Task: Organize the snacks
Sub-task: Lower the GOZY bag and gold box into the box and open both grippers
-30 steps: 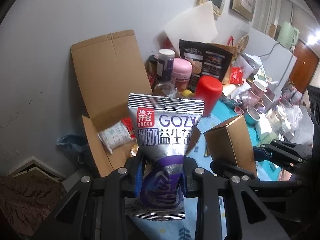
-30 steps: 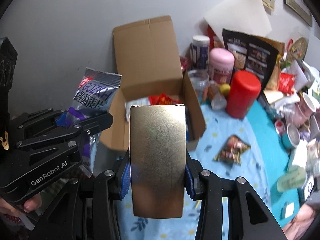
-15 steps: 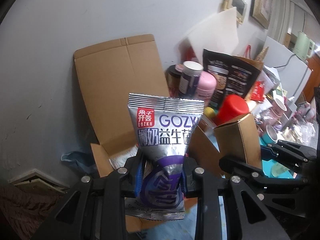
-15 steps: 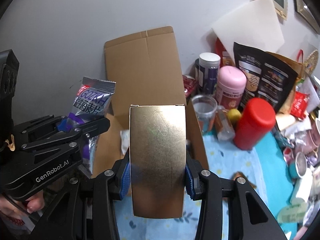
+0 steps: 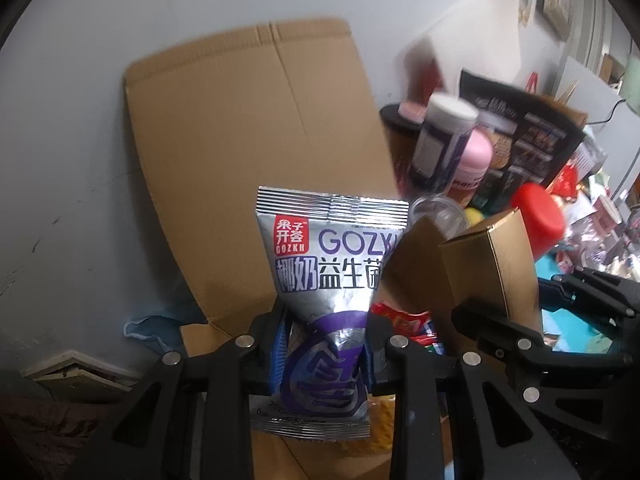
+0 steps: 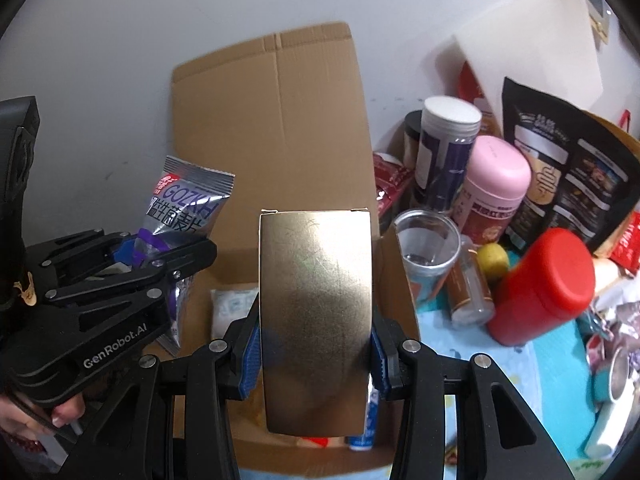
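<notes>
Holding two snacks over the open cardboard box (image 6: 276, 120), one per claw. Left gripper (image 5: 326, 356) is clamped on the silver-purple foil pouch (image 5: 330, 276), pads pinching its lower third; pouch stands upright, top seal flared above the fingers. Right gripper (image 6: 316, 354) is clamped on the gold carton (image 6: 316, 300) across its narrow sides, low on the body, long axis upright

Handling guess: pouch looks light, soft, air-filled. Foil is slick and it visibly necks in at the pinch, so it can creep or twist in the pads. Best grip is at the crimped seal or flat across the body, not hard on the puffed part; contents are probably crushable

Carton looks light, stiff on its edges but thin-walled, glossy. Squeeze near a corner or end flap where it resists denting, moderate force only

Box already holds a white packet (image 6: 234, 312) and red wrappers (image 5: 404, 320), so both should drop in flat beside those. Jars and the red canister (image 6: 540, 288) stand just right of the box wall; keep the carton clear of them
</notes>
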{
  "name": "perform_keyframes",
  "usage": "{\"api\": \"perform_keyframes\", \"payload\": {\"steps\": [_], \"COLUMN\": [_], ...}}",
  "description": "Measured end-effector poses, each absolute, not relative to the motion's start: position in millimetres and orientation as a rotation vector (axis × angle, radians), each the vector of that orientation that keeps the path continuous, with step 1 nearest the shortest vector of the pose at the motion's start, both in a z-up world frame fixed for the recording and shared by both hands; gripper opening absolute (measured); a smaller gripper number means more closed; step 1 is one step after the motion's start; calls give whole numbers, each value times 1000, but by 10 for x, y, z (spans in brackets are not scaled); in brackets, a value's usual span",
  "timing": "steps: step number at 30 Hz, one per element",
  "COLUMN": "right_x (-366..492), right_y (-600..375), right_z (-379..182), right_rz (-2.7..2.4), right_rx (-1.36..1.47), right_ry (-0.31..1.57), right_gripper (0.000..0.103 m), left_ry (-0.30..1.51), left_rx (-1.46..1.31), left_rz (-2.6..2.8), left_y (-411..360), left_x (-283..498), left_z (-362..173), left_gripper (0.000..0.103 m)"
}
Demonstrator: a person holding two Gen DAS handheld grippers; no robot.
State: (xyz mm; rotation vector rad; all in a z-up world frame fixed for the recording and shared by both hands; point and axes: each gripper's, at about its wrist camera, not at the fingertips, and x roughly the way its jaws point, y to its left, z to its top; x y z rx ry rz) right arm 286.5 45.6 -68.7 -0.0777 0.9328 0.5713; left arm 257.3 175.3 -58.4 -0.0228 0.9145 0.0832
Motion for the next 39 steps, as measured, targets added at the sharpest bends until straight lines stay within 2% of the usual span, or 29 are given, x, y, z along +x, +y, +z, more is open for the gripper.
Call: {"api": "perform_keyframes", "payload": {"steps": [10,24,32,39], "right_x": [3102,3129,3085,3042], "right_y": [664,791,778,695], "right_z": [-1272,-1764,-1809,-1731], "right_rz": [576,543,511,489], "right_rx": [-110,-147,-164,-170], "right_ry": [1041,1150,1155,1163], "right_gripper": [43,43,43,52], "left_ry": [1045,1193,1289,1295], "left_rx": [-33,-37,-12,18], "left_rz": [111,130,126,128], "left_y": [1907,2028,1983,1856], "left_x": [2759,2848,2938,2944], "left_z": [-1115,-1595,-1799,-1750], "left_gripper": [29,29,30,30]}}
